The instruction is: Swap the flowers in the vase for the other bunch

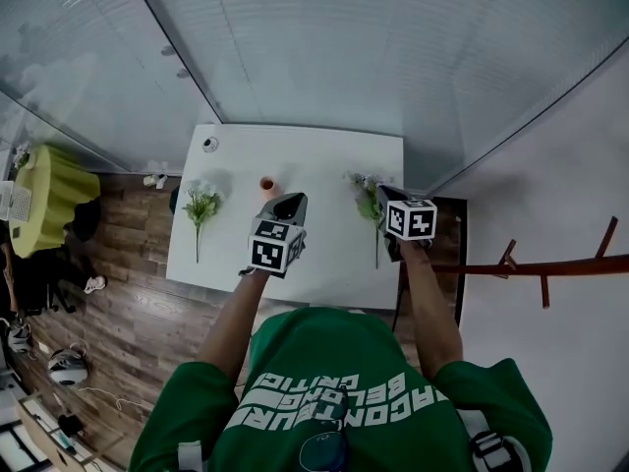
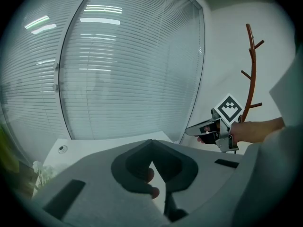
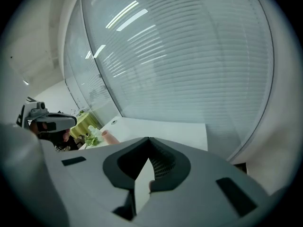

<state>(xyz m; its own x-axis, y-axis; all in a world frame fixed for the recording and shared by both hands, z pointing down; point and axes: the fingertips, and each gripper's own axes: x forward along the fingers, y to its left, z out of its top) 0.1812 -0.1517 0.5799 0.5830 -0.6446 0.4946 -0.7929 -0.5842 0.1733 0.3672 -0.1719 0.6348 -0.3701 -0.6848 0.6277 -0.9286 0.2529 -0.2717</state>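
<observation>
Grippers: left gripper [image 2: 151,143] and right gripper [image 3: 148,141], jaws together, empty, above table [image 1: 324,155]. Centre frame: vase [image 1: 267,186], seemingly empty; one bunch [image 1: 200,207] lies frame-left, other bunch [image 1: 371,209] frame-right. Hazard: re-seating the wrong bunch; a stem tipping the vase

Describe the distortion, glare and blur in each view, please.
Head view: wide-angle bending, the table looks skewed; evenly lit, fairly sharp. Left gripper view: strong fisheye with dark corners, ceiling lights reflected on the glass wall, the left gripper near the lens soft. Right gripper view: the same fisheye, light streaks on the glass wall, the right gripper soft.
</observation>
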